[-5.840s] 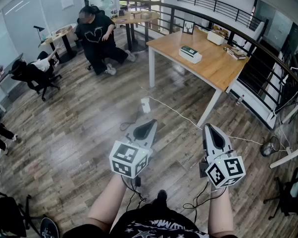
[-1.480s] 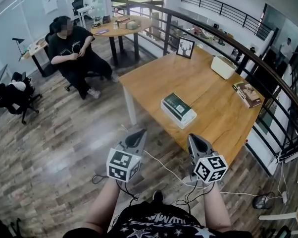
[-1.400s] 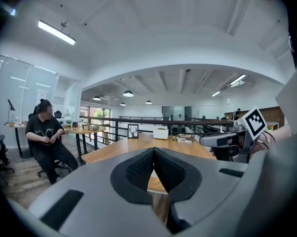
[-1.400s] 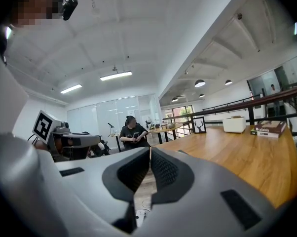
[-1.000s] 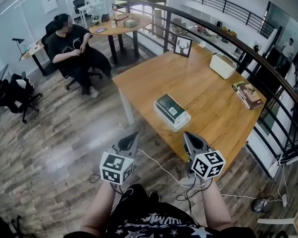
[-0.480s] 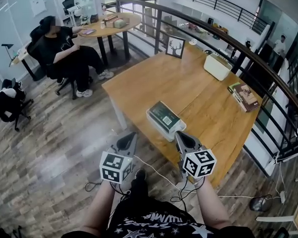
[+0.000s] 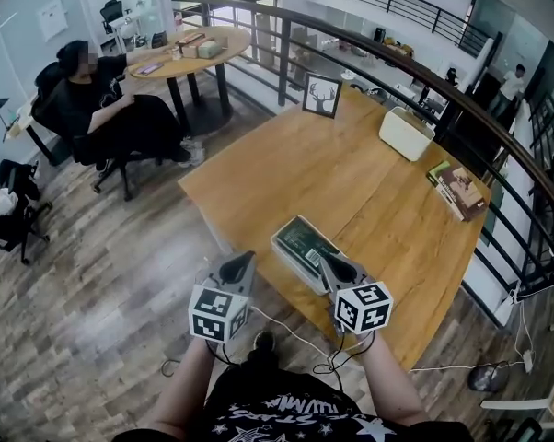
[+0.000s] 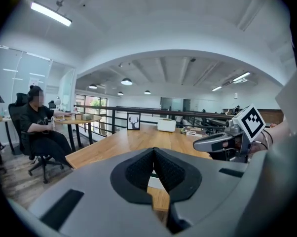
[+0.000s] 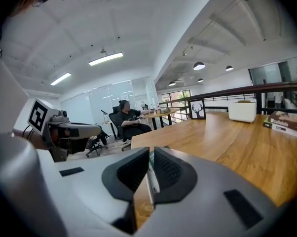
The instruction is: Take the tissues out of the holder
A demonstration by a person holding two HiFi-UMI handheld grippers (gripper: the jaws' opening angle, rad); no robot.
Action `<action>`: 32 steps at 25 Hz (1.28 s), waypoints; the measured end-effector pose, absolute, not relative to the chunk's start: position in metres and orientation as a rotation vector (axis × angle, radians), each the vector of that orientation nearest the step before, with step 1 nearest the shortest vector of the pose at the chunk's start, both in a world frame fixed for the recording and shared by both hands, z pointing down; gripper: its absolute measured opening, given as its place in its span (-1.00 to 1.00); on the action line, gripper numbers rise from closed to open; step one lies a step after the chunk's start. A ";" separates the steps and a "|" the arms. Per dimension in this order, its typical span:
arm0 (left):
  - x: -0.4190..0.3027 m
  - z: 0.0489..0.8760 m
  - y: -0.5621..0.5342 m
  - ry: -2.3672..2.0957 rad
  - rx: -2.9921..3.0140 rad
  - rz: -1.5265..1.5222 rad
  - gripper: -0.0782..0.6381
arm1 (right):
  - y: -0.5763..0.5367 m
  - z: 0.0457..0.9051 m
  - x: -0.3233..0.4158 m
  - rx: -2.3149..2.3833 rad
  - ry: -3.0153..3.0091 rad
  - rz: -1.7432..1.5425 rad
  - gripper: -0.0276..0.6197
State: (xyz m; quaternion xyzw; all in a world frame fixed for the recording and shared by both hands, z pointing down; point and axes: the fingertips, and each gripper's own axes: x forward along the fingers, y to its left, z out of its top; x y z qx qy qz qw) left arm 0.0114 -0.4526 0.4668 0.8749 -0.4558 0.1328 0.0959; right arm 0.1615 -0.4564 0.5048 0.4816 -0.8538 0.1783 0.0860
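Observation:
The tissue holder (image 7: pixel 304 250) is a white box with a dark green top, lying near the front corner of the wooden table (image 7: pixel 351 178). My left gripper (image 7: pixel 242 259) is shut and empty, just left of the holder, past the table's edge. My right gripper (image 7: pixel 328 261) is also shut and empty, its tip at the holder's near right end. In the left gripper view the pads (image 8: pixel 154 154) meet, with a white sliver of the holder (image 8: pixel 158 182) below them. A thin strip of the holder (image 9: pixel 151 169) shows between the pads of the right gripper (image 9: pixel 150 154).
Further back on the table stand a white box (image 7: pixel 406 133), a stack of books (image 7: pixel 458 190) and a framed deer picture (image 7: pixel 322 95). A black railing (image 7: pixel 498 168) runs behind it. A person (image 7: pixel 93 109) sits by a round table (image 7: pixel 190 49) at the left. A cable (image 7: pixel 286 330) lies on the floor.
I have walked up to the table. The holder, once well ahead of the grippers, now lies right at their tips. Both grippers stayed shut.

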 end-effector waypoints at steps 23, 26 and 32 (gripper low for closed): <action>-0.011 0.515 -0.580 -1.153 2.581 0.404 -0.75 | -0.544 0.586 0.125 1.103 -2.140 0.391 0.06; -0.010 0.519 -0.584 -1.141 2.580 0.404 -0.75 | -0.549 0.595 0.128 1.090 -2.065 0.332 0.08; -0.012 0.526 -0.592 -1.140 2.565 0.416 -0.75 | -0.558 0.615 0.126 0.996 -2.020 0.386 0.08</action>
